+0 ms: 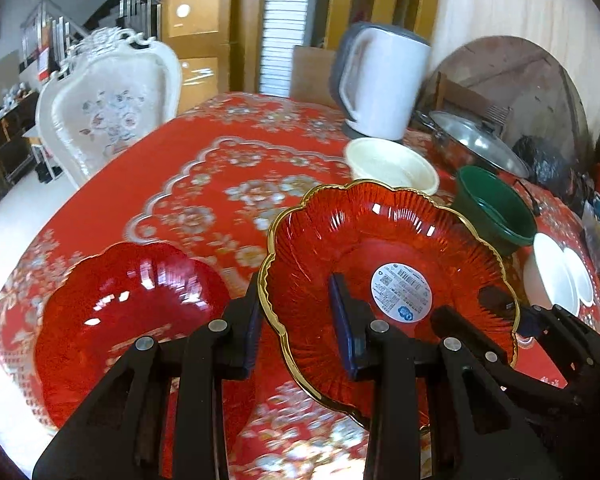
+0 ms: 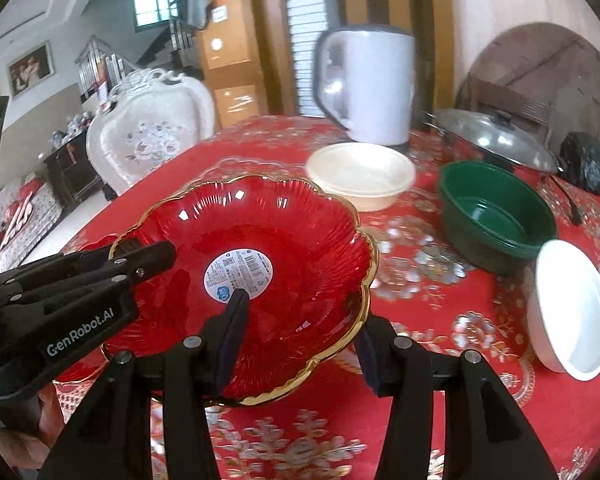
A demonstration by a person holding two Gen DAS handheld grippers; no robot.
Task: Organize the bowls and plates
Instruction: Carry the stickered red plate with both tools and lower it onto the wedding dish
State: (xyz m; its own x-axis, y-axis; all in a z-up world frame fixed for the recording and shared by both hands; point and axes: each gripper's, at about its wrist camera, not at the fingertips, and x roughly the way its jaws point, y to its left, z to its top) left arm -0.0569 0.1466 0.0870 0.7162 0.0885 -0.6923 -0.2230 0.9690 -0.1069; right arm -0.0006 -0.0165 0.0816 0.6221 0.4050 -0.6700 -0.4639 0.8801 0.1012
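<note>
A red ribbed plate with a gold rim (image 1: 380,240) and a round sticker hangs tilted above the table, held from both sides. My left gripper (image 1: 296,320) is shut on its left rim, one pad inside the plate and one outside. My right gripper (image 2: 300,332) is shut on the plate's (image 2: 292,232) right rim in the same way. Each gripper also shows in the other view: the left gripper (image 2: 140,258) and the right gripper (image 1: 516,320). A second red plate (image 1: 128,312) lies on the red tablecloth, below and to the left.
Behind the plate stand a cream bowl (image 2: 360,176), a green bowl (image 2: 496,216) and white bowls (image 2: 568,312) at the right. Further back are a white kettle (image 2: 368,88) and a lidded steel pot (image 2: 496,140). A white chair (image 1: 108,108) stands at the table's far left.
</note>
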